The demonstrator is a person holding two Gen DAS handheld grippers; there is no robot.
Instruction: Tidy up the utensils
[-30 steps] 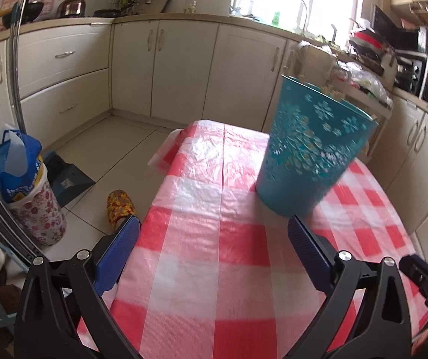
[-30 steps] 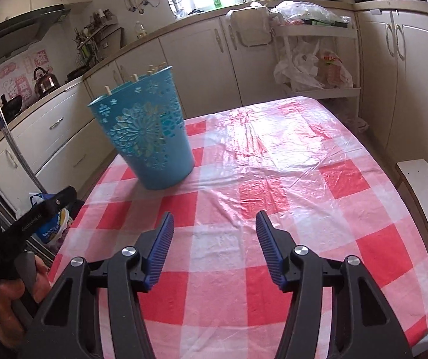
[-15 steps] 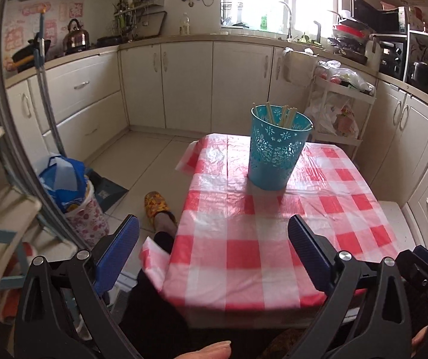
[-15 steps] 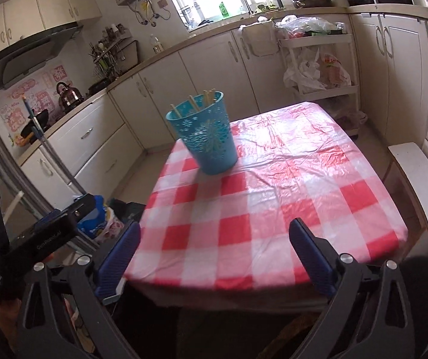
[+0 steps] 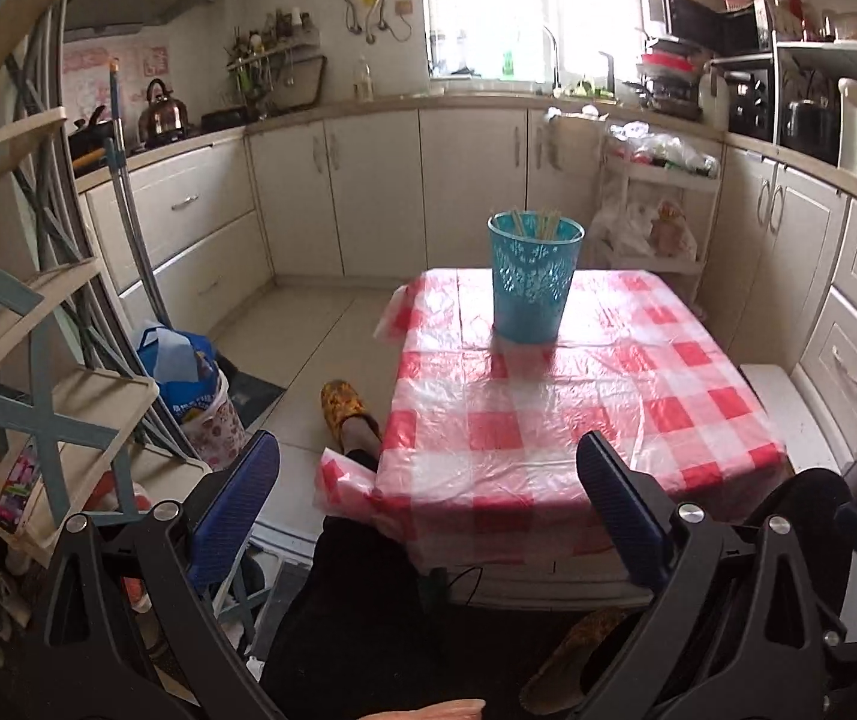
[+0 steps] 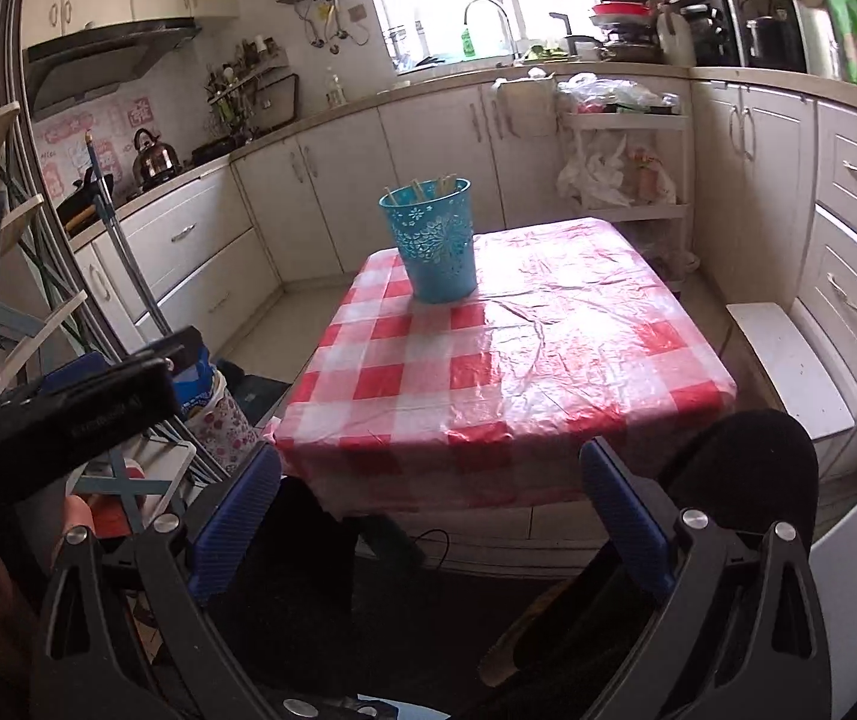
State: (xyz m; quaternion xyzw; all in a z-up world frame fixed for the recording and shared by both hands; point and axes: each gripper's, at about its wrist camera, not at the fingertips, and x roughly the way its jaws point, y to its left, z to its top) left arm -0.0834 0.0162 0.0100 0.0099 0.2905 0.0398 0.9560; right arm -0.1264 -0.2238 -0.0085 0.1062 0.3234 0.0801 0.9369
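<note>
You are holding both claws, left claw (image 5: 428, 510) and right claw (image 6: 428, 516), wide open and empty, now pulled back from the worktop (image 5: 548, 420); the chopsticks (image 5: 539, 222) are standing in the blue basket (image 5: 533, 288) far ahead, indicating completion.

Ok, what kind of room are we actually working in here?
A home kitchen, by the look of it: a sink tap under the window, a kettle on the counter, and cream cabinets along the walls. A blue basket of chopsticks stands on the checked table.
</note>
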